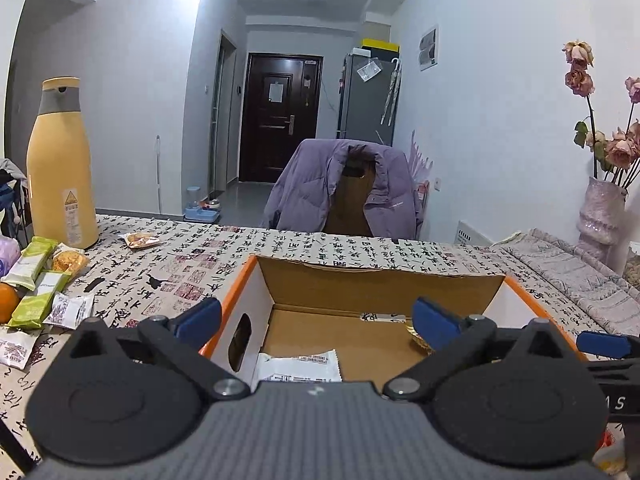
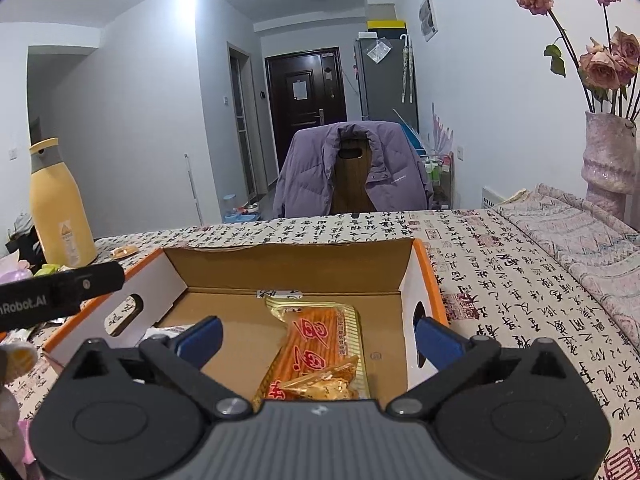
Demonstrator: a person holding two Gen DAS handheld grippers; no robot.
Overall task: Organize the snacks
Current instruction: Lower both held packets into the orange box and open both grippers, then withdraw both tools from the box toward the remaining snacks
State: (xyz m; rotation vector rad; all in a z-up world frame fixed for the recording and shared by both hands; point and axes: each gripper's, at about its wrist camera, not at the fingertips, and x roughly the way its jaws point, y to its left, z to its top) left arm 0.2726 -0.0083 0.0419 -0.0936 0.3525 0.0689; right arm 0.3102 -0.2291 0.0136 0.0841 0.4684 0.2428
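Partly done: both grippers stood wide open over the box, nothing held.

Outward from the fingers: the left gripper [image 1: 318, 320] had its blue pads [image 1: 200, 316] spread wide and empty above the box [image 1: 236, 284], and a white packet [image 1: 298, 366] lay on the box floor just below them; the right gripper [image 2: 318, 338] was equally wide and empty, with an orange packet [image 2: 320, 344] and a small gold packet [image 2: 324, 384] lying in the box beneath it. So at least three snacks appeared to be put away. Left on the tablecloth [image 1: 192, 264], well apart from the box, were two green bars [image 1: 34, 280], a white sachet [image 1: 70, 310], an orange [image 1: 7, 300] and a small snack [image 1: 140, 239] near the yellow bottle [image 1: 60, 168]; those probably remained to be gathered.
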